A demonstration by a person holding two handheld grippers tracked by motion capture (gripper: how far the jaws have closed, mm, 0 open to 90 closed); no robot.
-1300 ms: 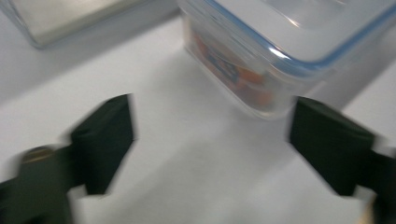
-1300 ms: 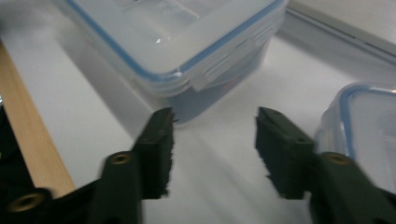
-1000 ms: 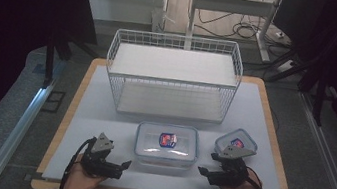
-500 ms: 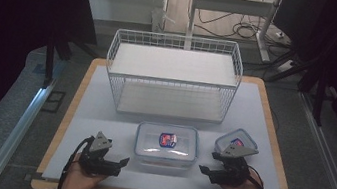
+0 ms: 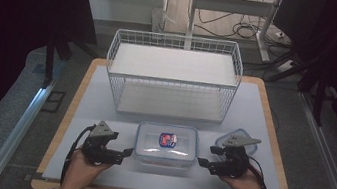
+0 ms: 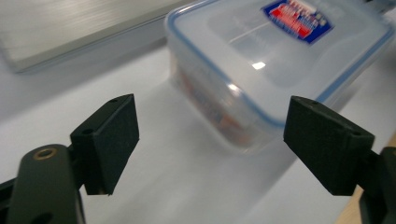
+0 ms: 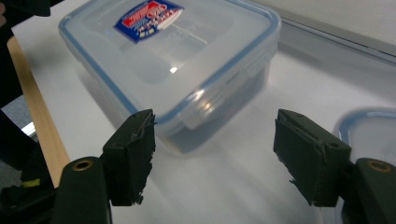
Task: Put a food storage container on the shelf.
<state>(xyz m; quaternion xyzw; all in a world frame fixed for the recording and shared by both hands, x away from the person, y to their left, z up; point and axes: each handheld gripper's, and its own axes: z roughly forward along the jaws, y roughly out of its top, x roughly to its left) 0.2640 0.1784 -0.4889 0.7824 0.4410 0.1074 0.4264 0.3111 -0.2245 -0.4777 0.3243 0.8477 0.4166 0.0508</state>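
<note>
White-topped counter with a wire basket behind a lidded clear container.
Container sits just before the basket; left gripper and right gripper flank it, fingers spread, touching nothing.

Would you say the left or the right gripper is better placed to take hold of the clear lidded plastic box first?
Right, by a little. The right gripper, jaws open, already faces the side latch of the clear lidded plastic box; the left gripper, also open, faces a rounded corner.
</note>
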